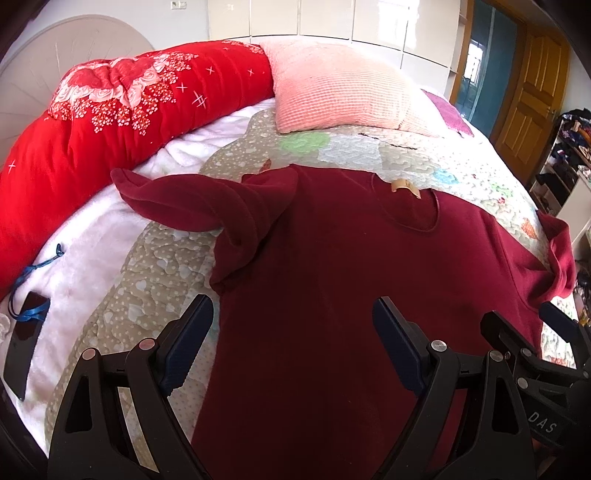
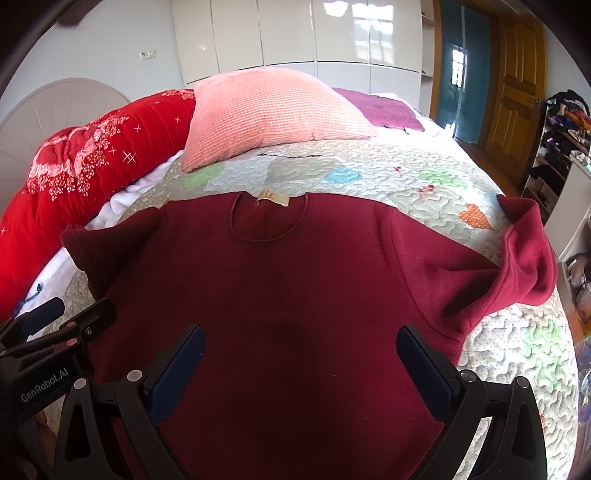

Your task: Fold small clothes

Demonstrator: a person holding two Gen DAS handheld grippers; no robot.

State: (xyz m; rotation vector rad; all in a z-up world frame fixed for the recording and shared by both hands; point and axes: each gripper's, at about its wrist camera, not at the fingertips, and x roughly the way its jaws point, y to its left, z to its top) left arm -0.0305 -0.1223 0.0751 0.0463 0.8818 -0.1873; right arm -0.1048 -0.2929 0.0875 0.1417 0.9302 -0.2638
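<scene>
Both grippers, left (image 1: 291, 339) and right (image 2: 301, 363), released above shirt (image 2: 295, 295) at quilt's (image 2: 369, 170) near edge; advise flattening bunched sleeves (image 1: 207, 203) before folding.

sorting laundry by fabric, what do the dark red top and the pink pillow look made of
Dark red top: probably a soft matte fleece or brushed knit, with faint ribbing and thick rolled sleeves. Pink pillow: a plush corduroy-like weave, going by its raised grid ridges.

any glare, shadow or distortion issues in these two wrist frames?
Left wrist: strong fisheye bowing of the bed, glare on the wardrobe doors, dark vignette corners. Right wrist: same bowing, window glare on the doors, soft shadow patch on the maroon shirt.
</scene>
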